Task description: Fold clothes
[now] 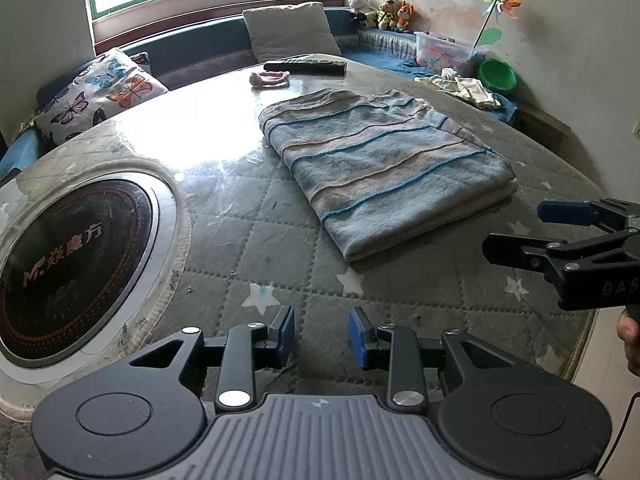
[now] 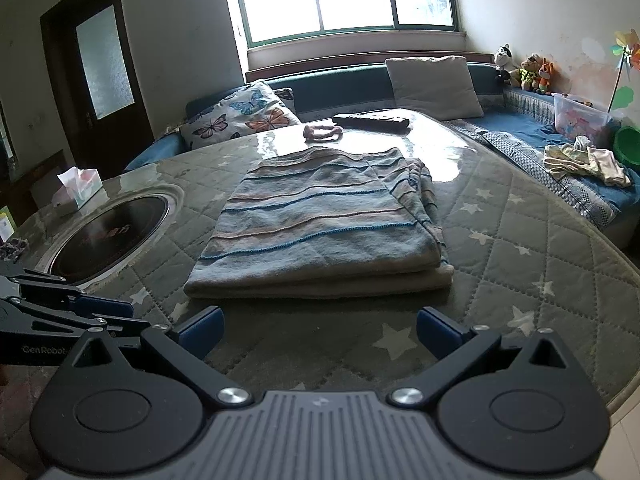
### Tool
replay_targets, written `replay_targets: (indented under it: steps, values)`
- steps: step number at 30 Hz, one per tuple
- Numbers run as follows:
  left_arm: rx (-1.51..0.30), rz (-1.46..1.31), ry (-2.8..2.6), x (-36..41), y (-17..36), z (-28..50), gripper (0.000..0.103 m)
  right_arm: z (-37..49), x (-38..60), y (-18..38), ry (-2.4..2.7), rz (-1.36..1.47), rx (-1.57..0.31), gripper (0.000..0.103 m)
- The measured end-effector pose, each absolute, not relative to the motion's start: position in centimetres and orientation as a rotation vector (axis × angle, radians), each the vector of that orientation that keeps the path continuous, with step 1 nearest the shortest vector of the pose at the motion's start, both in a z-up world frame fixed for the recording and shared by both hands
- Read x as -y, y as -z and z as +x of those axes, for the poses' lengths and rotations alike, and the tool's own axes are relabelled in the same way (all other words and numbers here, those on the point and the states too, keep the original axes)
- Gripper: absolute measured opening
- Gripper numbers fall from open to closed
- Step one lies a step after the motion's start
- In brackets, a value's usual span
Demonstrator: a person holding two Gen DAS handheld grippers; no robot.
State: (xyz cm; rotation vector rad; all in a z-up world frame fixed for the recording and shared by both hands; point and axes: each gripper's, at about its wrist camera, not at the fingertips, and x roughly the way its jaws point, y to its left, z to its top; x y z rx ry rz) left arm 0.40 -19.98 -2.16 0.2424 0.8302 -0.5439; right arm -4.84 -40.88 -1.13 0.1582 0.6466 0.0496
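1. Here, a folded garment [image 2: 320, 216] lies flat mid-table [image 2: 520, 240], knitted, in grey-blue and beige bands with thin blue stitched lines, its layered edges stacked at the near end.
2. The table is round, under a quilted grey cover with white stars and a glossy clear sheet; a black round cooktop [image 1: 72, 264] ringed in metal is set into it to the garment's left.
3. Beyond the garment lie a black remote [image 2: 372, 121] and a pink cloth ring [image 2: 323, 132]; a tissue box [image 2: 79, 189] stands past the cooktop.
4. The left gripper [image 1: 321, 332] hovers near the table edge, jaws parted, holding nothing.
5. The right gripper [image 2: 319, 330] is spread wide and empty, just short of the garment.
6. Nothing lies between either gripper and the garment.
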Motion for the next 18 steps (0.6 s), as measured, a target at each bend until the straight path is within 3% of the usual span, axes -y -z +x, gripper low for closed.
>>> replay_targets:
  steps: [18]
  values:
    - [-0.775, 0.245, 0.521, 19.85, 1.30, 0.57, 0.033, -4.78, 40.87, 0.95, -0.052, 0.156, -0.645, 0.103]
